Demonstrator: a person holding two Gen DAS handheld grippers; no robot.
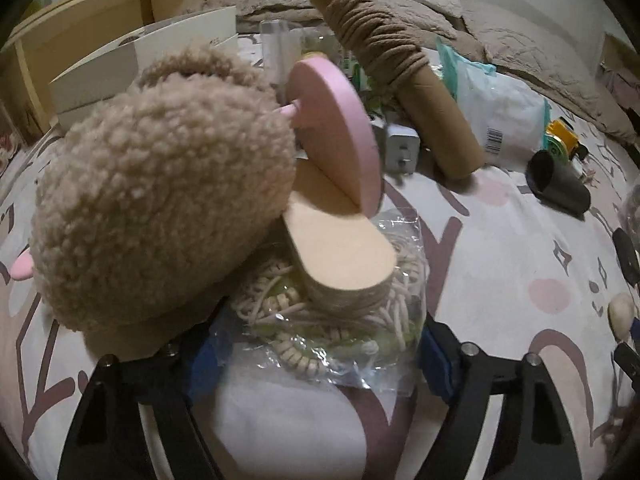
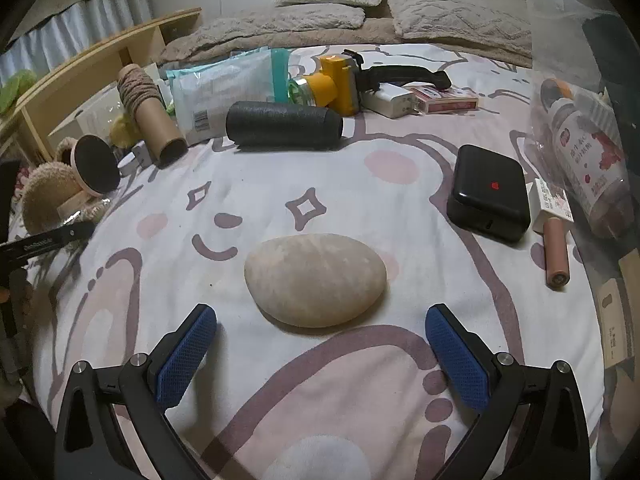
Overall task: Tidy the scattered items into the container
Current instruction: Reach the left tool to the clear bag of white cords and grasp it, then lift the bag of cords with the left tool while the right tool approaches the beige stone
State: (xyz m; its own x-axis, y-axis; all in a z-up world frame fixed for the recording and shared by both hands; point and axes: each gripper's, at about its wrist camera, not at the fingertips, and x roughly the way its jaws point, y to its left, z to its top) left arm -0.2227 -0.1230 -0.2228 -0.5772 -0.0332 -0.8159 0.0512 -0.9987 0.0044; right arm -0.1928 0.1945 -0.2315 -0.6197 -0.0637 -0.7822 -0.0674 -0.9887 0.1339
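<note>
In the left wrist view a clear plastic bag of pale cord and beads (image 1: 320,320) lies on the patterned bedspread (image 1: 500,264). My left gripper (image 1: 320,360) straddles it, and the bag's sides meet both blue pads (image 1: 436,360). A fuzzy tan slipper (image 1: 160,200) and its pink-soled mate (image 1: 336,128) lean over the bag's far end. In the right wrist view a pale egg-shaped stone (image 2: 316,280) rests just ahead of my right gripper (image 2: 320,356), which stands open and wider than the stone, touching nothing.
A twine-wound cardboard tube (image 2: 148,112), black foam roll (image 2: 284,124), yellow device (image 2: 336,84), black case (image 2: 490,196), pink cylinder (image 2: 556,256) and bagged bottle (image 2: 588,160) lie around. A white box (image 1: 144,64) stands at the far left by a wooden shelf (image 1: 80,20).
</note>
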